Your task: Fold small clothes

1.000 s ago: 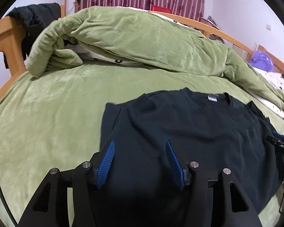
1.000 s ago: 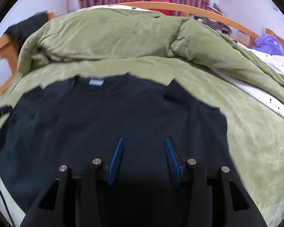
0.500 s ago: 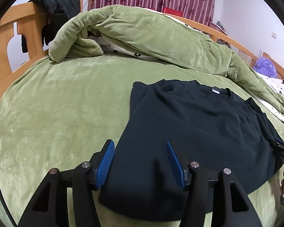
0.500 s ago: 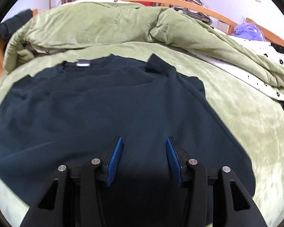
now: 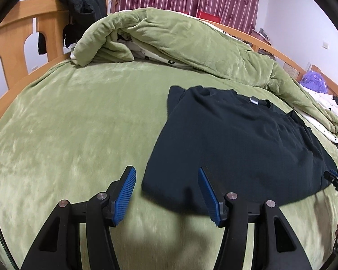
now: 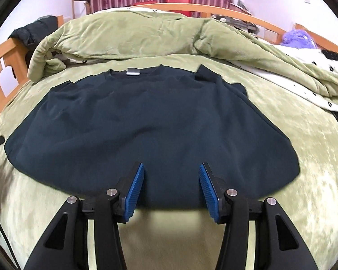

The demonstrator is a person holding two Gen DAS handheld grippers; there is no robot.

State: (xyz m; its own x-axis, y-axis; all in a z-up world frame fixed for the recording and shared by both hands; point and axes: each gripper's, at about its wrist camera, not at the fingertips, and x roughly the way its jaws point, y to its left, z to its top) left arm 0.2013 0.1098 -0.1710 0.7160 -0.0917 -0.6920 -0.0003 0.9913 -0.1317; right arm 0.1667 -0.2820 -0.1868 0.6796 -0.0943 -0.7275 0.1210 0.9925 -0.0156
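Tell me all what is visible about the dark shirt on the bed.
The dark shirt is navy-black, soft knit by its look, lying flat and spread on the green bed cover, collar away from the cameras, with a small grey neck label. One sleeve is folded inward. Its hem is nearest the cameras. Nothing grips it.

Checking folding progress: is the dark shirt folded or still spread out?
Spread out. The dark shirt lies flat on the green bed cover, collar label and hem both showing, no fold visible.
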